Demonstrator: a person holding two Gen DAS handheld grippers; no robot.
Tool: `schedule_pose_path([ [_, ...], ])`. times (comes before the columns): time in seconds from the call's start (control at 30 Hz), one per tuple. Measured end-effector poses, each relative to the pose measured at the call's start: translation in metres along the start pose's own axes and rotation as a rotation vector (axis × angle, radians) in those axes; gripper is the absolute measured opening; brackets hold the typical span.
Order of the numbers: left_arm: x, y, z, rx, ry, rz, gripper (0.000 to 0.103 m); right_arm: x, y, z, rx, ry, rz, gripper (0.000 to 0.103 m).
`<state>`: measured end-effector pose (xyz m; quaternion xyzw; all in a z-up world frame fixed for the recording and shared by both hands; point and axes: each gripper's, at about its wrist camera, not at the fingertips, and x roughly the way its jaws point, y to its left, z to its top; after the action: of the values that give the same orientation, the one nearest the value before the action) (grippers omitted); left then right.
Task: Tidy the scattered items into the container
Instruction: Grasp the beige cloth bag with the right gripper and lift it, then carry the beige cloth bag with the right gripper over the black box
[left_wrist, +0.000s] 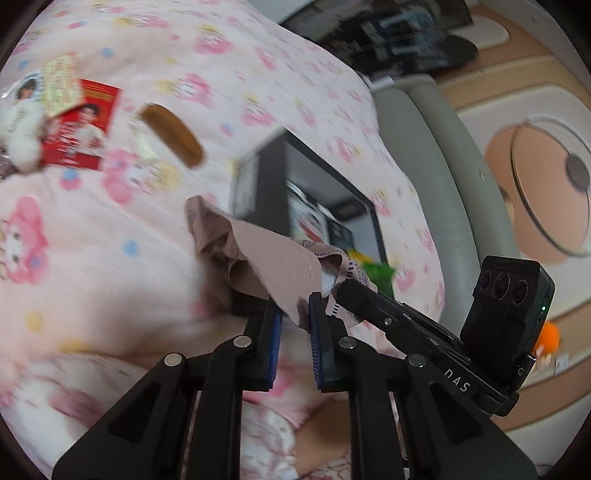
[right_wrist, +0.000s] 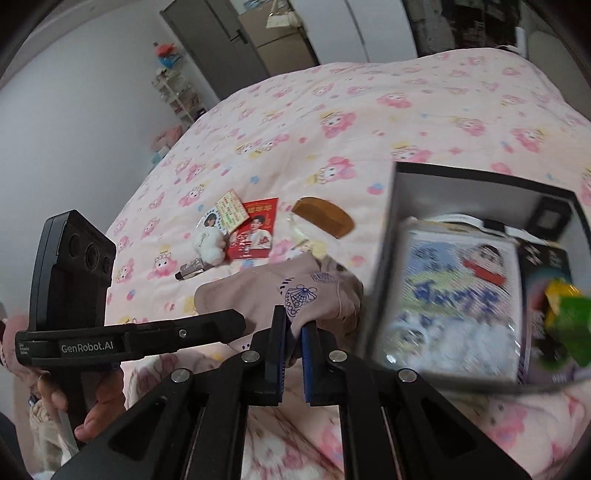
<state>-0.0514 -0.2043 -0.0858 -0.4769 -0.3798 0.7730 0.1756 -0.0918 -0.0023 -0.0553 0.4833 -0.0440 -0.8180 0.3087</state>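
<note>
A pinkish-beige cloth (left_wrist: 266, 258) with a blue shell print (right_wrist: 299, 295) hangs lifted over the pink quilt, held from two sides. My left gripper (left_wrist: 295, 306) is shut on one edge of it. My right gripper (right_wrist: 293, 321) is shut on the other edge, and its body (left_wrist: 443, 350) reaches in from the right in the left wrist view. The black box (right_wrist: 406, 206) stands just right of the cloth and holds a cartoon-printed pack (right_wrist: 454, 295) and a green item (right_wrist: 569, 321). On the quilt lie a wooden comb (right_wrist: 325, 216), a red card (right_wrist: 255, 232), a yellow card (right_wrist: 231, 210) and a white fluffy toy (right_wrist: 212, 243).
A small dark tube (right_wrist: 190, 271) lies near the fluffy toy. The flower-print quilt (right_wrist: 369, 122) covers the whole bed. The bed's grey edge (left_wrist: 424, 147) drops to a patterned floor mat (left_wrist: 517, 122). A shelf (right_wrist: 177, 92) and a door (right_wrist: 218, 44) stand beyond the bed.
</note>
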Motion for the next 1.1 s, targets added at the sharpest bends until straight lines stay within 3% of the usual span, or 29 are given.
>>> schedule_pose_path([
  [0.27,0.056,-0.064,-0.046,0.109,0.156,0.011,0.012,-0.053,-0.06,-0.057,0.102,-0.023,-0.063,0.005],
  [0.53,0.114,-0.092,-0.077,0.169,0.292,0.075,0.015,-0.062,-0.115,-0.093,0.245,0.008,-0.129,0.007],
  [0.67,0.109,-0.094,-0.075,0.165,0.27,0.094,0.034,-0.063,-0.129,-0.099,0.281,0.014,-0.136,0.007],
  [0.77,0.093,-0.088,-0.068,0.163,0.222,0.129,0.04,-0.064,-0.132,-0.099,0.304,0.004,-0.136,0.009],
  [1.0,0.1,-0.046,-0.051,0.052,0.186,0.331,0.054,-0.052,-0.142,-0.091,0.364,-0.018,-0.165,0.031],
  [1.1,0.113,-0.033,-0.047,0.027,0.195,0.349,0.065,-0.031,-0.143,-0.093,0.354,0.049,-0.182,0.043],
])
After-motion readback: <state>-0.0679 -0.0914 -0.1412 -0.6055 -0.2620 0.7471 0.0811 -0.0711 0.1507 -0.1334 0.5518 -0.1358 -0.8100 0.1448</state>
